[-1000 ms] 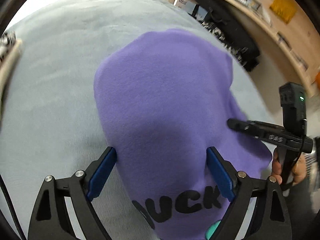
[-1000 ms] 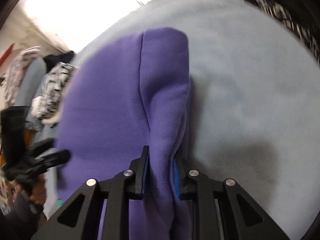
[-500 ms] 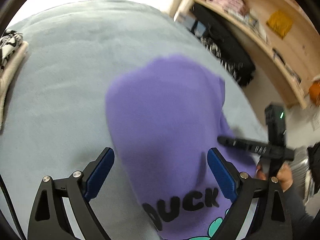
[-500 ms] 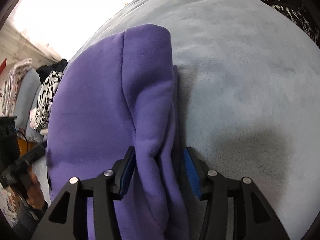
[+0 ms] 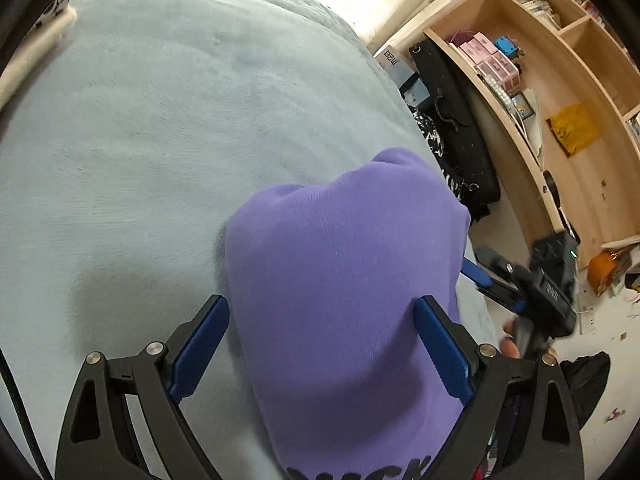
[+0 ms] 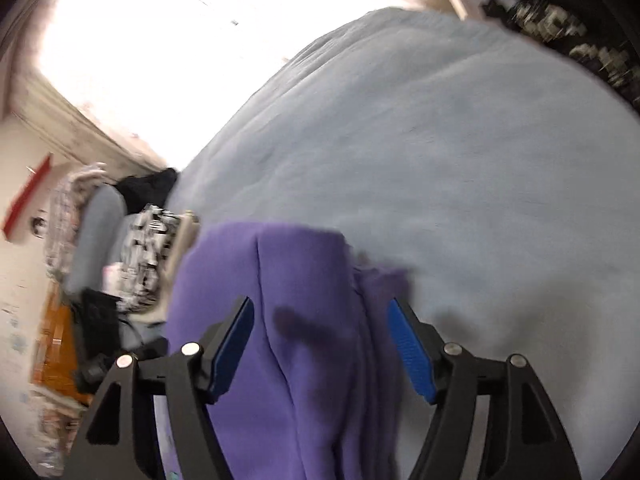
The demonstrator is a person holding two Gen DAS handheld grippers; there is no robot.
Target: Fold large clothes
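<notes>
Purple sweatshirt (image 5: 344,300): folded, laid on grey bed (image 5: 160,140) | left claw (image 5: 322,350): held wide above sweatshirt, nothing gripped | right claw (image 6: 320,350): opening, fabric between blue pads (image 6: 410,350), unpressed

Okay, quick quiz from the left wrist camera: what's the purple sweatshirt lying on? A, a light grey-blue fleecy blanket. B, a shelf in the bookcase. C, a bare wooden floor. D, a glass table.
A: the purple sweatshirt lies flat on the light grey-blue fleecy blanket, which spreads around it; the wooden bookcase stands apart, beyond the blanket's edge.
</notes>
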